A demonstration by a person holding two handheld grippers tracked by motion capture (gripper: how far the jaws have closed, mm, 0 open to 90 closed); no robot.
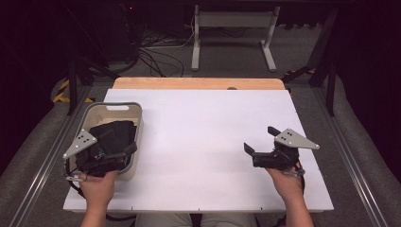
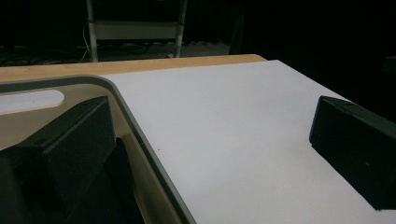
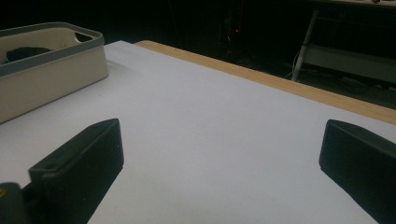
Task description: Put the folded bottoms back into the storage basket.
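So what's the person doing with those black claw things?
A person holds a gripper in each hand over a white table. The left gripper is open, one jaw inside the cream plastic bin with a grey rim that holds dark folded fabric, the other outside. The right gripper, open and empty, is over bare table.
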